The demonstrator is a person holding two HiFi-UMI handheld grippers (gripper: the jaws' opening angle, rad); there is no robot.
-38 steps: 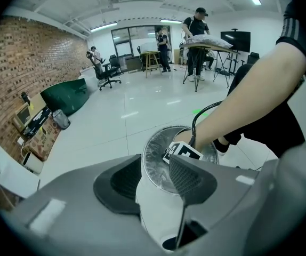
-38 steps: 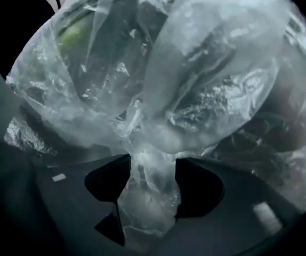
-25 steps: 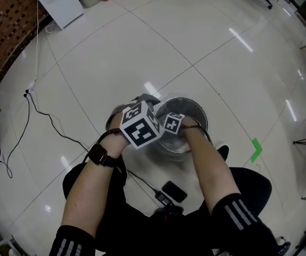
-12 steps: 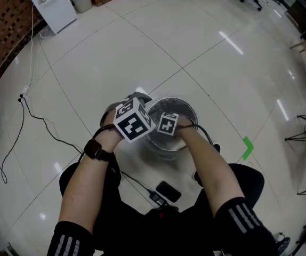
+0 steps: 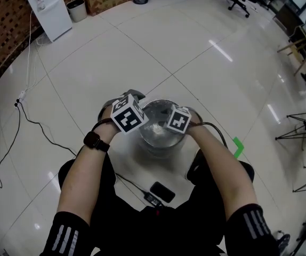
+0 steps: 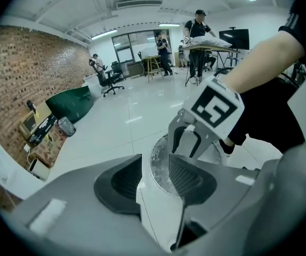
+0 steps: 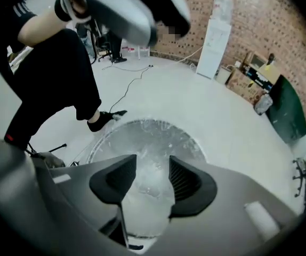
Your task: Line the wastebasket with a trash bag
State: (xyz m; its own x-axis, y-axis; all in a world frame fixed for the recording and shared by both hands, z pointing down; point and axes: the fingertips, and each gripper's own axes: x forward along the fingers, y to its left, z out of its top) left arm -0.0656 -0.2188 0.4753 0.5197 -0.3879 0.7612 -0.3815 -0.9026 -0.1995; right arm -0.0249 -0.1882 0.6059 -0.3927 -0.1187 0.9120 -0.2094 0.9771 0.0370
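Plastic trash bag, clear & crinkly, sits inside round wastebasket on white tile floor, just beyond person's knees. L gripper is over basket's left rim: jaws apart, nothing btwn them, only floor & rim seen thru gap. R gripper is above basket's right side, pointing down into it. Its jaws have just been closing but are apart w/ nothing pinched, bag film showing below thru gap. Dark phone lies on floor nearer person.
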